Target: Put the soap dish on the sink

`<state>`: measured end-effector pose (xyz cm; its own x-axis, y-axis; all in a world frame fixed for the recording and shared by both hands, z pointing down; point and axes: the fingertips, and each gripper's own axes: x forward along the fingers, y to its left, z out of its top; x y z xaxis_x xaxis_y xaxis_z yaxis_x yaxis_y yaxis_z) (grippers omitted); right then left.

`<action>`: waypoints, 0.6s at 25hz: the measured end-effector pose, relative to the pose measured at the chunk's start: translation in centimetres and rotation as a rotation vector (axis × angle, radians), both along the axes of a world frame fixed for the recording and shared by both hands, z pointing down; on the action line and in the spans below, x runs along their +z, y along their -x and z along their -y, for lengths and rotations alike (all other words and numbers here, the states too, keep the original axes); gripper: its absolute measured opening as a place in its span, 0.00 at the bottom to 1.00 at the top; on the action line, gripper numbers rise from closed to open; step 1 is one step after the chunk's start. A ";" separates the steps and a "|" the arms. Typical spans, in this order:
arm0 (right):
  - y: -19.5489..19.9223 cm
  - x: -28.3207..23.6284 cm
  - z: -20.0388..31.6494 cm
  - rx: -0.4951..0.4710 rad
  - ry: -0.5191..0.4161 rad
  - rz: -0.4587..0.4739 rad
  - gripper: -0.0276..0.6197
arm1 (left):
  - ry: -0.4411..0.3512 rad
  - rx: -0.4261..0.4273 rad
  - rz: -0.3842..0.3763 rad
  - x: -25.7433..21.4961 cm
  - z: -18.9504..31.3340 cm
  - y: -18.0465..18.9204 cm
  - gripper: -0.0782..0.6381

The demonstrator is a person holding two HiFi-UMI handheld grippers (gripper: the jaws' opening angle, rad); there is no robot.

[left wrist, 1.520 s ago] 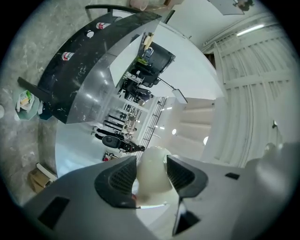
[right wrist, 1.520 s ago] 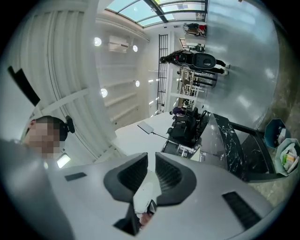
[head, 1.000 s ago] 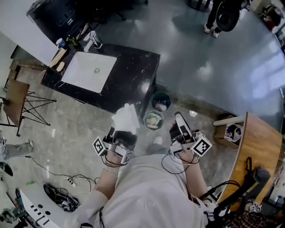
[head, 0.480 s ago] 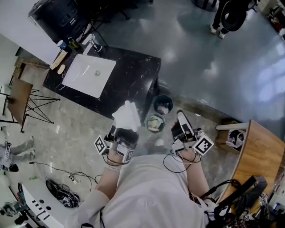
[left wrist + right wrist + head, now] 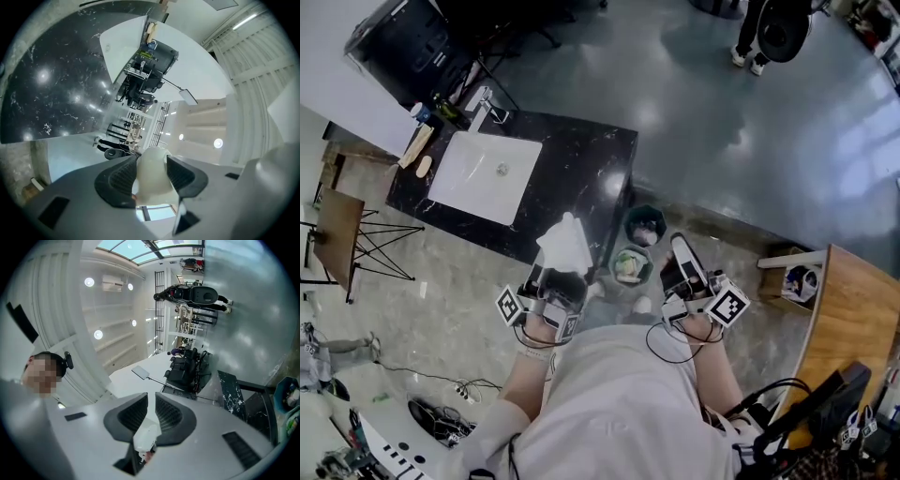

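In the head view my left gripper is shut on the white soap dish, which sticks up out of its jaws. The left gripper view shows the dish pinched between the two dark pads of that gripper. The white sink basin lies in a black marble counter well ahead and to the left, with a faucet behind it. In the left gripper view the counter and basin are far off. My right gripper is shut, with nothing held.
Two round bins stand on the floor by the counter's near corner. A wooden table is at the right and a folding table at the left. Cables lie at the lower left. A person stands far off.
The head view has drifted slightly. Both grippers keep their pose, and the left one still holds the white dish.
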<state>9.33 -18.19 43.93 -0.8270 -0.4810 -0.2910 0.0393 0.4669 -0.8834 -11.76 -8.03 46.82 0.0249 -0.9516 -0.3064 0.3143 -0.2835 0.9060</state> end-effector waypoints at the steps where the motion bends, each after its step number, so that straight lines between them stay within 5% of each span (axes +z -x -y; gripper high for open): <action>1: 0.3 -0.1 0.0 0.003 -0.002 -0.003 0.13 | 0.004 0.004 -0.002 0.2 0.2 0.5 0.39; 7: 2.3 0.0 0.3 0.015 0.002 -0.022 0.13 | 0.060 0.006 0.011 1.6 1.6 3.0 0.39; 15: 6.0 -1.4 -0.4 -0.023 -0.025 -0.032 0.13 | 0.184 -0.009 0.195 3.5 3.4 7.3 0.39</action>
<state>3.34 -17.77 42.58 -0.8466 -0.4549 -0.2761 0.0221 0.4883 -0.8724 -19.03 -11.44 50.33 0.0581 -0.9913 -0.1184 0.1266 -0.1103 0.9858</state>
